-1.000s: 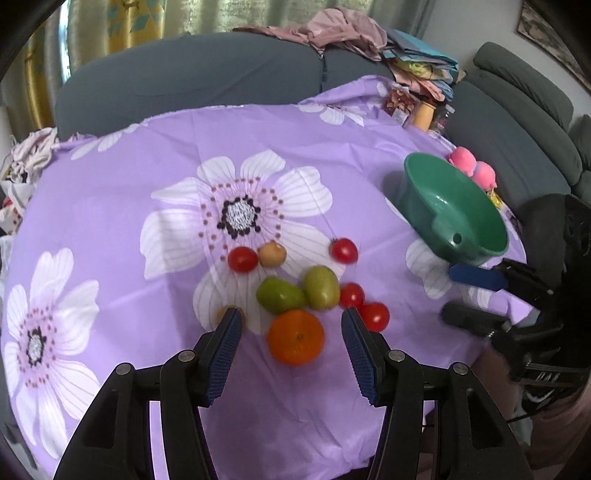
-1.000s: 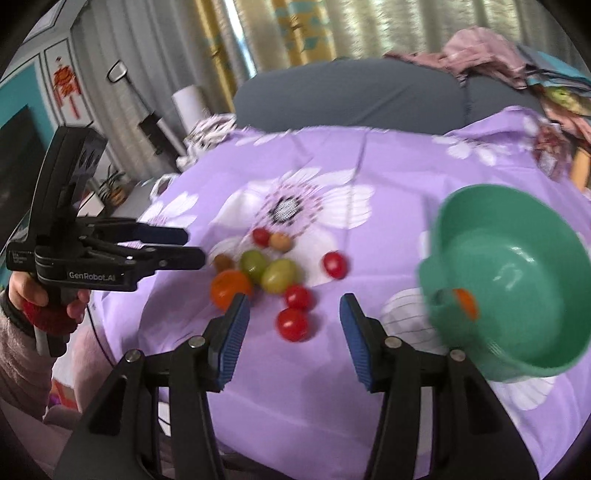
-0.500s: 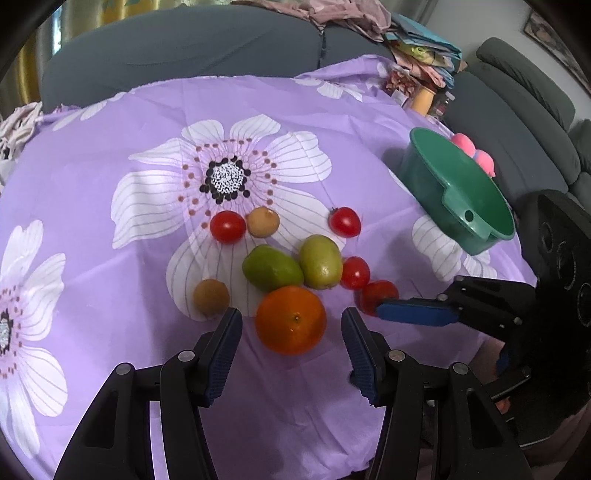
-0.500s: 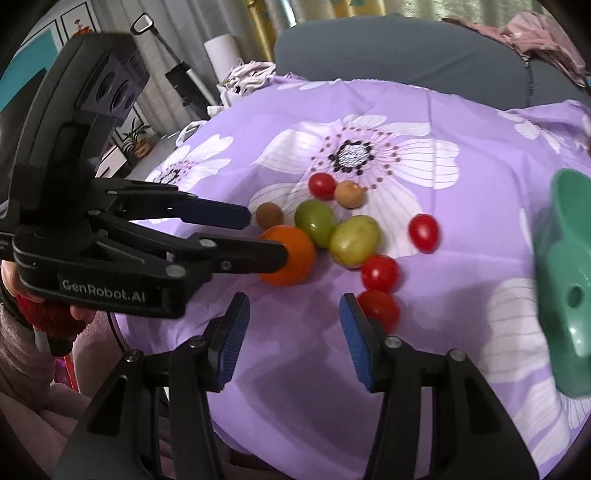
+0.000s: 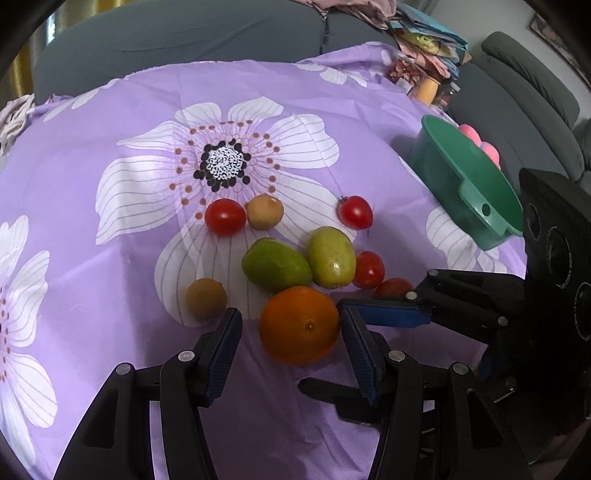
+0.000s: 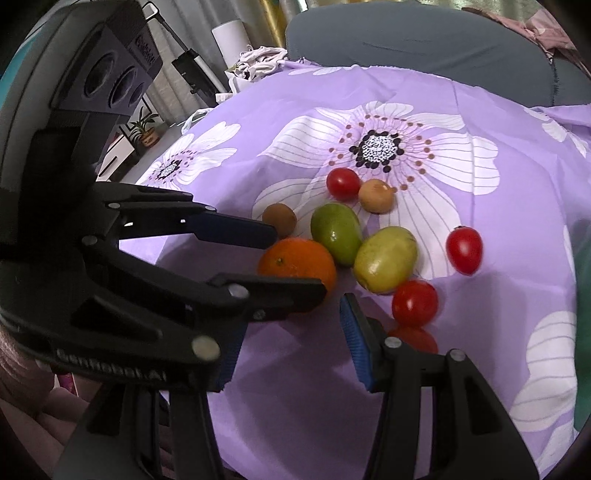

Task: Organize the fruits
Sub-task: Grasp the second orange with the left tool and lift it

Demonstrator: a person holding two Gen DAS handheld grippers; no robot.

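An orange (image 5: 299, 325) lies on the purple flowered cloth, between the fingers of my open left gripper (image 5: 291, 332), which do not press it. Behind it lie two green fruits (image 5: 275, 264) (image 5: 331, 257), two brown fruits (image 5: 206, 298) (image 5: 265, 211) and several red tomatoes (image 5: 225, 216). My right gripper (image 6: 291, 336) is open and empty, low over the cloth just right of the orange (image 6: 297, 262), close to the nearest tomato (image 6: 413, 338). The left gripper also shows in the right wrist view (image 6: 295, 262), straddling the orange. The green bowl (image 5: 465, 184) stands at the right.
A grey sofa (image 5: 184, 40) runs behind the table, with piled clothes (image 5: 424, 33) and jars (image 5: 426, 88) at the back right. Pink round things (image 5: 480, 142) lie behind the bowl. The cloth's front edge is near both grippers.
Both grippers have come down and forward to the fruit. The left gripper's fingers now flank the orange; the right gripper has moved in from the bowl side toward the near tomatoes.
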